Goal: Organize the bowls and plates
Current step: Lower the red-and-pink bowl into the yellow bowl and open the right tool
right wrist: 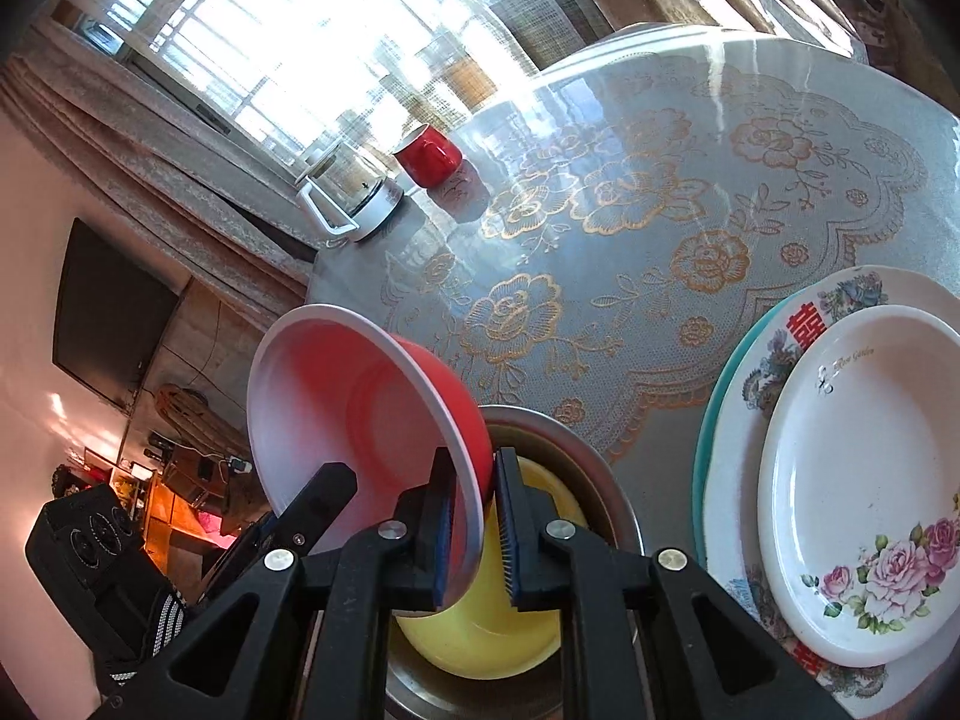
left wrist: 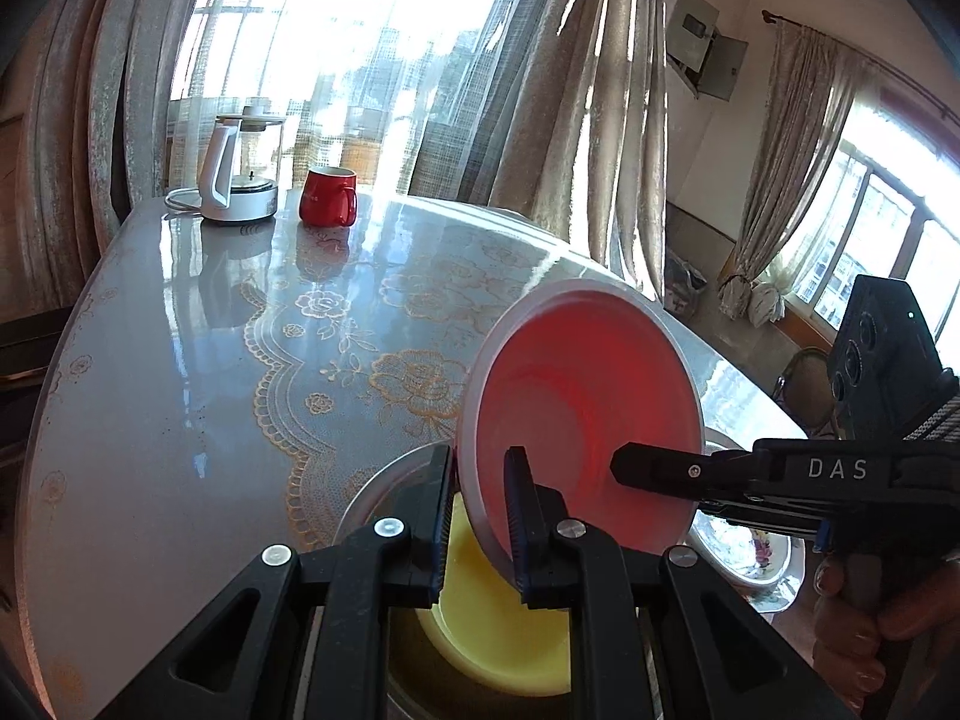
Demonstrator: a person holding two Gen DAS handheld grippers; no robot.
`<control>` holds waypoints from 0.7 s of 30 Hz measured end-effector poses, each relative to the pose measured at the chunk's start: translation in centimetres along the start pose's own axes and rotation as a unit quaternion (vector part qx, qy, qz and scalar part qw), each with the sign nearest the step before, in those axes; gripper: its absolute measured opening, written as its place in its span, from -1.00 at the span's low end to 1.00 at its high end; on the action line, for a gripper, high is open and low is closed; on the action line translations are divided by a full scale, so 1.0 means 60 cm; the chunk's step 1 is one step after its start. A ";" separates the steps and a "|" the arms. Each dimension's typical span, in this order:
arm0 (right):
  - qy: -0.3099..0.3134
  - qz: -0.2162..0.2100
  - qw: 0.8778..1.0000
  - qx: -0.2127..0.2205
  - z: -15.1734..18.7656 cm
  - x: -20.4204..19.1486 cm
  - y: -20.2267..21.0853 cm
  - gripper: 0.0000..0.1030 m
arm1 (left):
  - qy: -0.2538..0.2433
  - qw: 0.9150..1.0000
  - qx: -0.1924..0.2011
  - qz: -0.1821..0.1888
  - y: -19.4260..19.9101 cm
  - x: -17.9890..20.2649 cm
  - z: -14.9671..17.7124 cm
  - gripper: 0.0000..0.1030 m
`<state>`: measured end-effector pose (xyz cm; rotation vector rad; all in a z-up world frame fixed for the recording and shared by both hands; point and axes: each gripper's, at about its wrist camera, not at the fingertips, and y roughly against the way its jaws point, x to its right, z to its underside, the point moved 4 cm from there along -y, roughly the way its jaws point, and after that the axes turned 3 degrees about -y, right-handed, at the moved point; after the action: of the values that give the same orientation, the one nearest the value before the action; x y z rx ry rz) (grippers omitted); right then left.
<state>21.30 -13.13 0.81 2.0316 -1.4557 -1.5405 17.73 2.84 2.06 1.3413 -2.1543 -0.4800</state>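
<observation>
Left gripper point(left wrist: 477, 516): fingers straddle the rim of the red bowl point(left wrist: 582, 414); pads look closed on it, though contact is hard to confirm.
Right gripper point(right wrist: 474, 531): pinches the same bowl's point(right wrist: 360, 414) rim at another spot, one finger inside, one outside.
Red bowl: tilted, held above the yellow bowl point(right wrist: 486, 624), which sits in a metal bowl point(right wrist: 591, 468).
Progress: plates point(right wrist: 852, 480) already stacked beside the bowls; nesting the red bowl seems the remaining step.
Left view only: right gripper's finger reaching into the bowl.
Right view only: full plate stack, three deep.
Far side: mug point(left wrist: 327, 197) and kettle point(left wrist: 237, 171) on the table point(left wrist: 150, 360).
</observation>
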 end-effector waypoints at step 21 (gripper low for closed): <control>-0.007 -0.002 0.999 -0.037 0.054 0.032 0.003 -0.61 | -0.003 0.998 -0.052 -0.038 0.016 0.009 0.073 -0.68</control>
<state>18.50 -13.51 -1.63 1.9884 -1.3794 -1.5892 14.16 2.85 -0.68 1.3693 -2.0600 -0.6180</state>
